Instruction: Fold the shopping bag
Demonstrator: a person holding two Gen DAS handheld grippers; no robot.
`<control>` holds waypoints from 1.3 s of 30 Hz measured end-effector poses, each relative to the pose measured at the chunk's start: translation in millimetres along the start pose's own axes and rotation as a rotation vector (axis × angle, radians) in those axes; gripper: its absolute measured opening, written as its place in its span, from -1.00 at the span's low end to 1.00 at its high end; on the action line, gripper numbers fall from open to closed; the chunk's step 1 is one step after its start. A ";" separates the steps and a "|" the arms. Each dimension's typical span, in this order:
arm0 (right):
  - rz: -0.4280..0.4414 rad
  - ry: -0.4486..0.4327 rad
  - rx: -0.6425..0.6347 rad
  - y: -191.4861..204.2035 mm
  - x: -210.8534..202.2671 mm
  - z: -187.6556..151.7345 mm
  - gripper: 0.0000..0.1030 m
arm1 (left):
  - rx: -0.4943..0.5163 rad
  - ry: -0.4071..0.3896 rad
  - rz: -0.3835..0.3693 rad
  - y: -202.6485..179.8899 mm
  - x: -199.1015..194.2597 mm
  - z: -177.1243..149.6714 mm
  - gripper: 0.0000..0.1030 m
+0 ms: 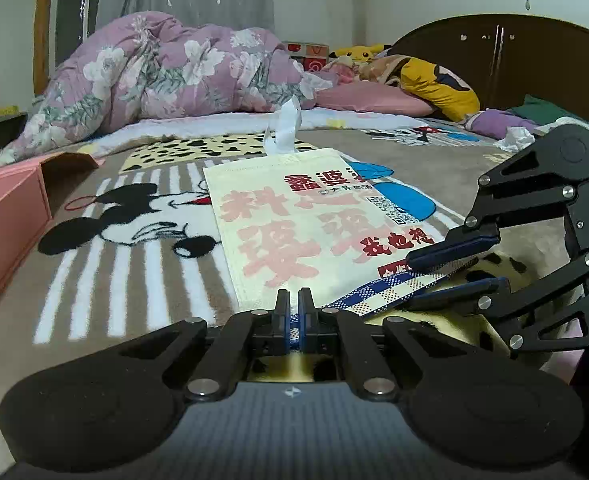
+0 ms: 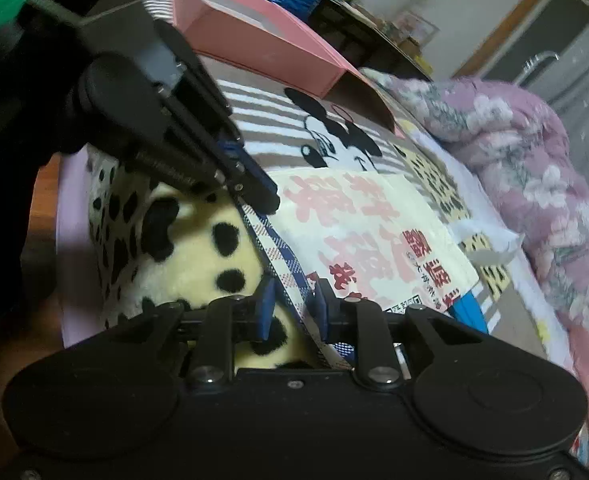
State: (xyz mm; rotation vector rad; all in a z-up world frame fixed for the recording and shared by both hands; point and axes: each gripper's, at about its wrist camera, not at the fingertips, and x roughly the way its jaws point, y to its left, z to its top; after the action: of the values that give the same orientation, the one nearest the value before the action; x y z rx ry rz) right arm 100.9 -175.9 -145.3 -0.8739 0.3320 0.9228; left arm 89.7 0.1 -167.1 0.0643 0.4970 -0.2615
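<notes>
Fabric of the cream shopping bag [image 1: 290,232] lies flat on the cartoon blanket [image 1: 126,240] in the left wrist view; the left gripper [image 1: 293,312] pinches its checkered edge. Right wrist view: the right gripper [image 2: 292,312] stands slightly parted astride that edge, pads not pressing.

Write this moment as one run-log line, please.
left hand-held gripper: shut on cream printed fabric shopping bag | right hand-held gripper: open around checked bag edge | bag: flat on cartoon blanket

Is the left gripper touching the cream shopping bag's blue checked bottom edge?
Touching. The left wrist view shows the left gripper shut on the shopping bag's blue checked edge, fabric pinched between its pads.
</notes>
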 end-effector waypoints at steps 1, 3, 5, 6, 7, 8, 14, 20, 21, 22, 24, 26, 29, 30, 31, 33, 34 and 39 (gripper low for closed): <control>0.009 -0.005 0.004 -0.4 0.0 -1.3 -0.65 | -0.010 0.002 -0.009 2.0 0.3 0.2 -0.93; 0.032 -0.012 0.032 -3.2 1.7 -2.9 -0.69 | -0.035 0.007 -0.024 6.0 0.9 0.6 -0.93; 0.052 -0.008 0.063 -4.9 4.0 -2.0 -0.69 | -0.062 0.016 -0.030 7.2 0.6 1.5 -0.93; 0.063 -0.004 0.078 -6.6 4.9 -1.1 -0.69 | -0.074 0.026 -0.035 8.5 0.1 2.5 -0.93; 0.075 -0.001 0.087 -7.9 5.0 -0.3 -0.70 | -0.085 0.037 -0.043 10.0 -0.8 3.4 -0.93; 0.090 0.001 0.087 -8.7 3.3 0.2 -0.72 | -0.096 0.049 -0.052 11.5 -1.7 4.3 -0.93; 0.143 0.002 0.066 -8.0 -8.2 -2.0 -0.73 | -0.093 0.084 -0.085 11.1 -9.3 5.3 -0.93; 0.188 0.009 0.079 -14.7 -8.4 -2.5 -0.73 | -0.035 0.113 -0.171 19.5 -14.3 12.0 -0.90; 0.194 0.010 0.081 -16.0 -7.6 -2.5 -0.73 | -0.002 0.111 -0.186 20.7 -16.3 13.5 -0.85; 0.199 0.010 0.082 -16.9 -7.1 -2.5 -0.73 | 0.034 0.104 -0.203 21.2 -19.2 14.7 -0.68; 0.206 0.008 0.088 -17.5 -6.8 -2.9 -0.73 | 0.121 0.083 -0.233 18.4 -25.6 16.8 -0.34; 0.212 0.002 0.098 -19.3 -7.4 -4.8 -0.73 | 0.227 0.066 -0.263 9.3 -30.6 16.7 -0.04; 0.218 -0.007 0.109 -20.1 -7.1 -6.9 -0.73 | 0.418 0.031 -0.275 -5.1 -36.1 15.3 -0.04; 0.219 -0.010 0.112 -20.6 -6.9 -7.5 -0.73 | 0.492 0.029 -0.272 -10.8 -35.8 14.4 -0.06; 0.220 -0.012 0.114 -20.8 -6.8 -8.0 -0.73 | 0.562 0.025 -0.264 -16.4 -35.5 13.1 -0.19; 0.218 -0.017 0.111 -20.5 -6.7 -8.7 -0.73 | 0.685 0.036 -0.245 -29.1 -33.5 8.4 -0.42; 0.217 -0.018 0.111 -20.1 -6.8 -8.8 -0.73 | 0.727 0.042 -0.245 -31.9 -31.2 7.1 -0.53; 0.209 -0.035 0.094 -17.9 -7.7 -11.3 -0.72 | 0.770 0.067 -0.271 -29.7 -20.3 4.5 -0.72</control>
State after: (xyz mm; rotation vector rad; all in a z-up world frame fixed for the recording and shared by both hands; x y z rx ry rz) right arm 111.9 -194.3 -138.6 -0.7450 0.4393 1.1050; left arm 66.7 -24.4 -153.4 0.7607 0.4473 -0.7080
